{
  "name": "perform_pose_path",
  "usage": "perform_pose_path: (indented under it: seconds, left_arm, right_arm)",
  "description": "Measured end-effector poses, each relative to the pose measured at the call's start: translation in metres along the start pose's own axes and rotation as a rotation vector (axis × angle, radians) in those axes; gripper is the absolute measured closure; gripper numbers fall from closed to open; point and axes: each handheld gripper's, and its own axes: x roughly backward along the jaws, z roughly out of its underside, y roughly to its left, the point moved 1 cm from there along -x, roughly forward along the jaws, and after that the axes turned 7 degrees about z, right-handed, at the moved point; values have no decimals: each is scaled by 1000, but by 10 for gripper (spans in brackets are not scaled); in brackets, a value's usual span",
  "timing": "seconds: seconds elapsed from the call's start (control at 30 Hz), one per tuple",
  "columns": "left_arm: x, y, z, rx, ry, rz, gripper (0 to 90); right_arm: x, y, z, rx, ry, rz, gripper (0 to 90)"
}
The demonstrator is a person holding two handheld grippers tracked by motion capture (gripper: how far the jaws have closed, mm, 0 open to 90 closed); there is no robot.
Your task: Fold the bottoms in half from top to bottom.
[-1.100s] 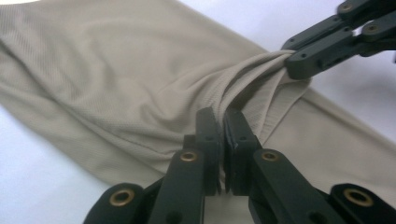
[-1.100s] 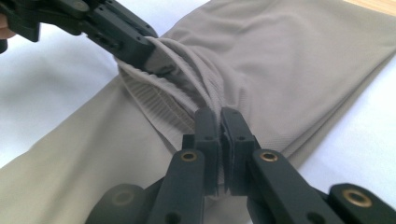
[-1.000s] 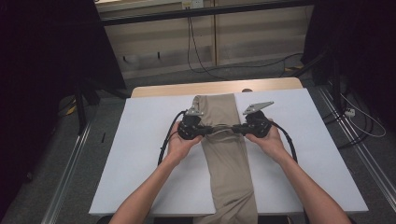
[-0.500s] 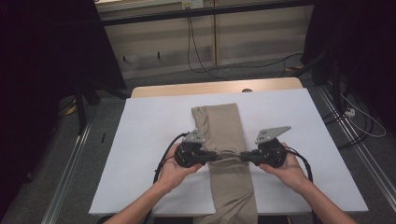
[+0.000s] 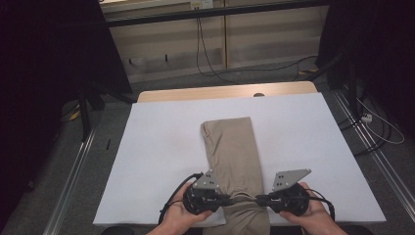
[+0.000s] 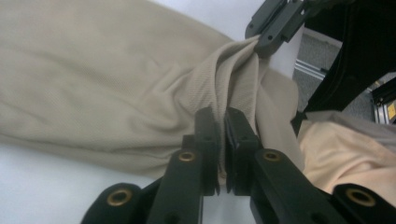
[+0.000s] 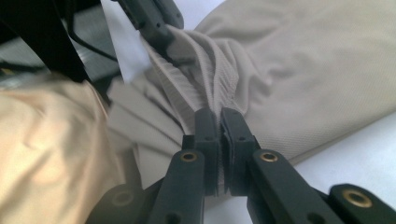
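A folded tan garment [image 5: 230,147] lies lengthwise down the middle of the white table top [image 5: 156,147], its near end hanging over the front edge. My left gripper [image 5: 226,198] pinches the garment's left edge near the front of the table. My right gripper [image 5: 258,199] pinches the right edge opposite it, the two tips facing each other. In the left gripper view the jaws [image 6: 222,121] are shut on bunched tan cloth [image 6: 116,93], with the right gripper [image 6: 273,30] beyond. In the right gripper view the jaws [image 7: 218,119] clamp gathered folds [image 7: 299,74], and the left gripper [image 7: 154,21] bites the same bunch.
A wooden strip [image 5: 195,93] shows past the table's far edge. Metal rails [image 5: 73,171] run along both sides on the floor. Cables [image 5: 377,122] lie at the right, and dark stands [image 5: 90,98] are at the left.
Both grippers have come toward the table's front edge, still shut on the cloth. The garment slid with them, so its far end now lies nearer the middle.
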Motion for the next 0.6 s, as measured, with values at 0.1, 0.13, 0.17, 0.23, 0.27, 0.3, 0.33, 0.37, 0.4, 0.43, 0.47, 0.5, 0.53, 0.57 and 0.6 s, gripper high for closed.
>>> perform_pose_path:
  seconds: [0.1,0.13,0.17,0.23,0.27,0.3,0.33,0.37,0.4,0.43,0.47,0.5,0.53,0.57,0.6]
  left_arm:
    - [-4,-6,4,-38,12,1,795]
    - [-4,-7,4,-39,20,-7,795]
    - [-4,-7,5,-34,9,5,794]
    - [-3,-7,7,-37,12,16,787]
    - [-2,-7,8,-35,11,22,781]
    - [-1,-7,8,-30,18,27,775]
    - [1,-6,8,-30,21,27,770]
    - [2,-7,7,-25,18,27,758]
    - [5,-7,6,-30,17,32,739]
    - [8,-5,6,-20,2,45,704]
    - [10,-4,5,-7,-8,48,664]
    - [11,-3,5,-6,-18,21,608]
    - [13,-1,4,3,-23,-5,553]
    - [16,3,3,14,-38,-18,490]
    - [18,5,2,22,-58,-33,453]
  right_arm:
    - [-2,5,3,27,10,20,853]
    - [-2,5,4,21,11,10,844]
    - [-3,5,6,21,18,-10,831]
    - [-4,6,8,6,18,-20,809]
    - [-4,6,8,-1,25,-31,795]
    - [-5,6,9,-8,27,-38,786]
    - [-5,6,8,-23,26,-46,768]
    - [-5,5,8,-25,25,-55,741]
    - [-4,5,8,-38,23,-56,698]
    - [-3,4,7,-51,13,-63,640]
    - [-2,3,7,-64,1,-55,602]
    - [0,1,5,-79,-13,-33,552]
    - [1,-1,4,-89,-29,-35,525]
    - [3,-3,3,-99,-42,-29,482]
    - [4,-6,2,-115,-61,-13,436]
